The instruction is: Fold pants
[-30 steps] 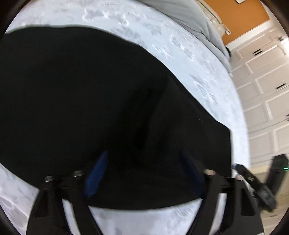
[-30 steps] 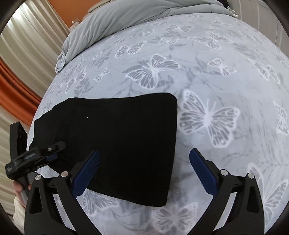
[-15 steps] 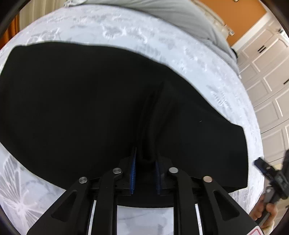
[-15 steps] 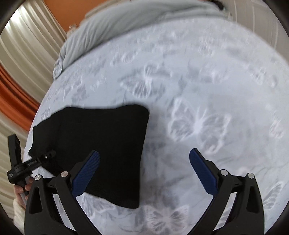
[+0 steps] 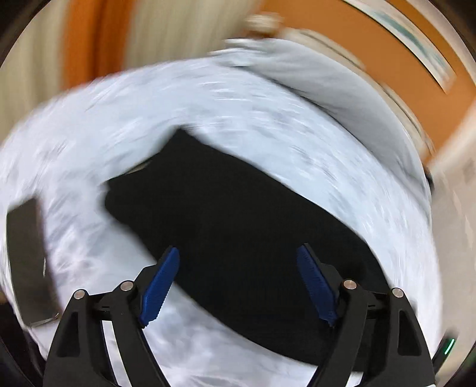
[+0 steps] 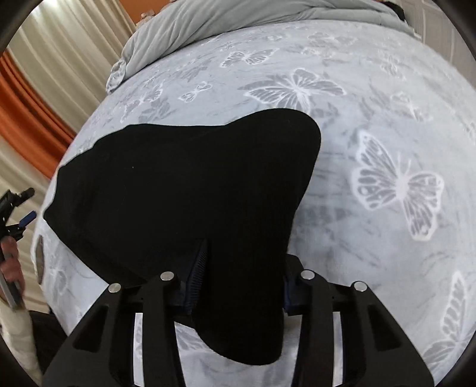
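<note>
- The left gripper (image 5: 238, 287) pinched a ridge of the soft black cloth pants (image 6: 184, 190) half a second ago. Now its jaws are opening, with nothing between its blue pads (image 5: 160, 281).
- The right gripper (image 6: 241, 279), wide before, is closing on a fold of the pants; the cloth fills the gap.
- The pants lie bunched on the pale bedsheet with white butterflies (image 6: 395, 184).
- I think the right side folds next.
- A crumpled grey blanket (image 6: 238, 20) lies well apart. A flat dark thing (image 5: 26, 262) sits near; it is too blurry to name.
</note>
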`<state>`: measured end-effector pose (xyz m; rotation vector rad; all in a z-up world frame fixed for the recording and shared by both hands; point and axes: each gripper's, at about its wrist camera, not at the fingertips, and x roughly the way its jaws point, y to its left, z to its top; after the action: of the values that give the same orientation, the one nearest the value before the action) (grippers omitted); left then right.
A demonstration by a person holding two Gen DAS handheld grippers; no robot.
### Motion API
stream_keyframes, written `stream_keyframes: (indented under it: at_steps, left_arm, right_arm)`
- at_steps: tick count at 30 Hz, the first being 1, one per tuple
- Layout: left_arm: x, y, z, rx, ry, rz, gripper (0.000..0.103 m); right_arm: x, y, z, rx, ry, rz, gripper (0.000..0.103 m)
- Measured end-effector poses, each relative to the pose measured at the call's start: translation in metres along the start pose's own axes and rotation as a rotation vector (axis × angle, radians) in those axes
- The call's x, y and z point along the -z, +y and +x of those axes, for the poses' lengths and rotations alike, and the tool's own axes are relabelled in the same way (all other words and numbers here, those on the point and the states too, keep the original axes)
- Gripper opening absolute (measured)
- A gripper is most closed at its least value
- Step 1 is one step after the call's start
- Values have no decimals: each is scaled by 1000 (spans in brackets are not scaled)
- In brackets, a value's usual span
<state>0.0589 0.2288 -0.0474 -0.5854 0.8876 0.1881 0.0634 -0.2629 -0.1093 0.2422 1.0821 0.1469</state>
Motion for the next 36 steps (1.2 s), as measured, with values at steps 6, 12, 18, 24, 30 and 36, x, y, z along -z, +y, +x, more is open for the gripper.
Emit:
stream_keyframes:
  at_steps: [6, 12, 18, 24, 30, 36]
  left_arm:
    - [-39, 82, 38, 6, 90, -270, 78]
    - [-52, 89, 70, -55, 93, -262, 54]
    - [-55, 52, 36, 25, 31, -167, 14]
    - [-6, 23, 32, 152, 190, -57, 15]
    - [34, 1, 50, -17, 182, 38, 21]
    - [30, 16, 57, 37, 218, -84, 29]
  right_arm:
    - [-3, -11, 8, -53, 25, 75, 56]
    - [-8, -6, 3, -74, -17, 66, 29]
    - [-17, -19, -62, -156, -123, 51, 23]
    - [2, -90, -96, 15, -87, 110, 26]
    - [5, -107, -121, 309, -158, 151, 36]
    - [8, 33, -98, 82, -194, -287, 83]
